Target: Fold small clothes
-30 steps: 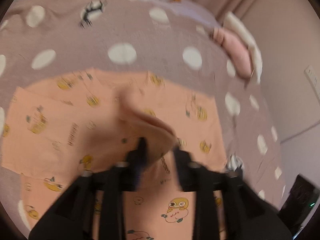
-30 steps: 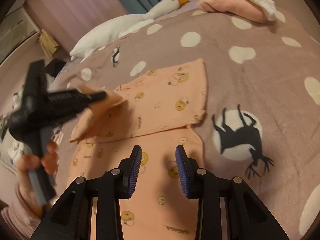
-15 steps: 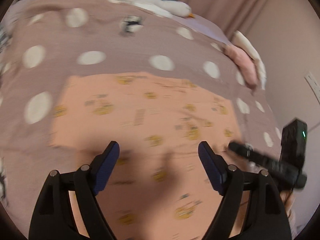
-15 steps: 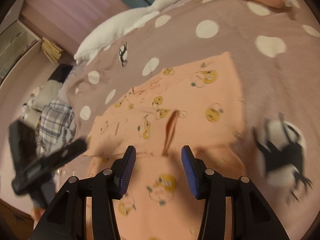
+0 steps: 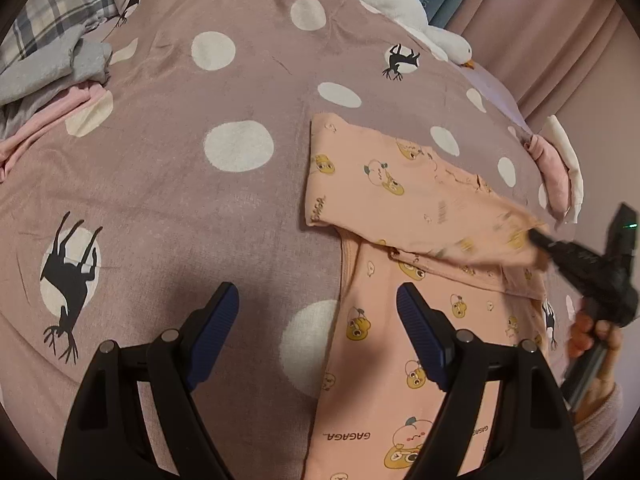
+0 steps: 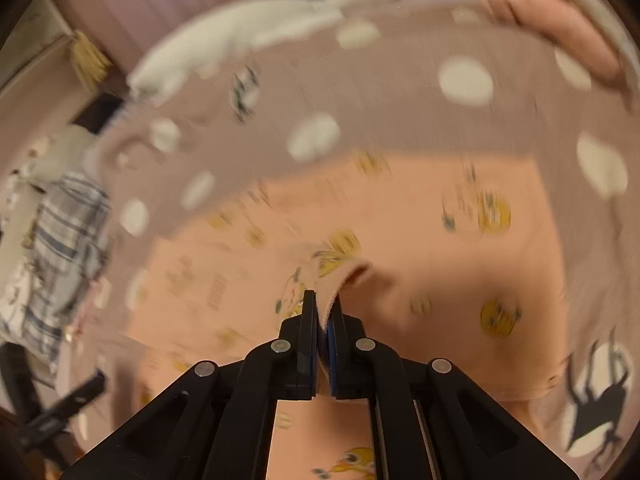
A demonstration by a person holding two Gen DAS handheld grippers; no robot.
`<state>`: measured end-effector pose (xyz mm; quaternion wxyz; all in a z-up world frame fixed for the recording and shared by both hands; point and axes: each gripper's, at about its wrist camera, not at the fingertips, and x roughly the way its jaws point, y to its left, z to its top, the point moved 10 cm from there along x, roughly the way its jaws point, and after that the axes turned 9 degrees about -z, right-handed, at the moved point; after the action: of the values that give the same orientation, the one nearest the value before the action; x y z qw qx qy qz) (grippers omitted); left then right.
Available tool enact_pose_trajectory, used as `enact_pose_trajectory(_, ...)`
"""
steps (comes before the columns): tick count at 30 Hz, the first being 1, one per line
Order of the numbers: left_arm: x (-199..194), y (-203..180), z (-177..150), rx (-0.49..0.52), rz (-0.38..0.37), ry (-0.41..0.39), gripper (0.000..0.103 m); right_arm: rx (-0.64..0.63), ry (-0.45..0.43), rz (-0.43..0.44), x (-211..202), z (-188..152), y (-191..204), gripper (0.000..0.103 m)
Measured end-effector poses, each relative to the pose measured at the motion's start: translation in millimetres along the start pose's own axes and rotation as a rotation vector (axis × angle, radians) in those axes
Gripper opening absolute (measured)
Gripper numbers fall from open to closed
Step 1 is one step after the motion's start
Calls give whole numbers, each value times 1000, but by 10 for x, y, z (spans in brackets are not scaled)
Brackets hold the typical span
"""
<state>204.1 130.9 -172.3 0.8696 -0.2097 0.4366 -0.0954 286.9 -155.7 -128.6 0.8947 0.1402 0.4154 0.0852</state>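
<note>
Left wrist view: we hold the left gripper [image 5: 318, 320] with its jaws wide and empty over the bedspread [image 5: 168, 200], just off the left edge of the peach garment [image 5: 400, 320], having let go of the fold we carried a second ago. That fold now lies across the garment's upper part as a flat band, so the first crosswise fold looks done. At the garment's right edge, our right gripper [image 5: 538, 238] has clamped tight on a pinch of cloth, jaws pressed onto a hem; a moment ago they stood apart above the fabric. We judge that the next fold, from the right side, is starting. Right wrist view: the pinched hem [image 6: 332, 296] rises between the pads, but motion blur smears the print and the garment's far edges, so we cannot tell how many layers are caught. The garment's near end runs out of frame below. A goose plush [image 5: 400, 4] and other clothes [image 5: 52, 68] sit toward the bedspread's far edge.
</note>
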Motion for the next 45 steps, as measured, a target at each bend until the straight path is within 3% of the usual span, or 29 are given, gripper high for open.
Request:
enact_pose_trajectory(5, 42, -90, 29, 13, -21, -1, 81, 16, -61, -67, -272, 164, -320, 6)
enact_pose_trajectory(7, 79, -123, 39, 18, -23, 3, 81, 35, -50, -134, -215, 139, -530, 6)
enact_pose_trajectory(9, 128, -157, 68, 23, -29, 9, 81, 69, -28, -133, -144, 84, -686, 6)
enact_pose_trajectory(12, 213, -244, 159, 36, -37, 18, 81, 68, 65, -193, 44, -38, -836, 6)
enact_pose_trajectory(15, 300, -399, 322, 70, -51, 14, 81, 82, 36, -297, 7, -6, -1043, 8)
enact_pose_trajectory(19, 470, -614, 489, 131, -59, 11, 78, 48, -13, -171, -104, 33, -849, 9)
enact_pose_trajectory(20, 534, -663, 506, 153, -55, 13, 76, 23, -14, -143, -116, 13, -781, 9)
enact_pose_trajectory(22, 687, -699, 481, 184, -42, 42, 59, -34, 7, -113, -61, -58, -647, 9)
enact_pose_trajectory(24, 831, -671, 413, 198, -22, 80, 46, -97, 41, -160, 48, -167, -645, 9)
enact_pose_trajectory(25, 905, -638, 367, 205, -7, 100, 45, -106, 57, -188, 106, -197, -664, 9)
enact_pose_trajectory(28, 1101, -488, 225, 216, 45, 152, 47, -75, 118, -211, 267, -317, -823, 9)
enact_pose_trajectory(34, 904, -563, 221, 272, 74, 112, 47, -49, 82, -172, 32, -334, -811, 9)
enact_pose_trajectory(36, 770, -596, 191, 278, 75, 85, 54, -53, 65, -150, -130, -398, -800, 9)
enact_pose_trajectory(38, 616, -632, 125, 275, 74, 58, 65, -50, 54, -133, -274, -472, -773, 16)
enact_pose_trajectory(40, 499, -654, 49, 281, 66, 42, 69, -39, 47, -110, -405, -551, -769, 38)
enact_pose_trajectory(45, 239, -620, -141, 285, 78, 24, 76, -17, 45, -103, -599, -772, -802, 41)
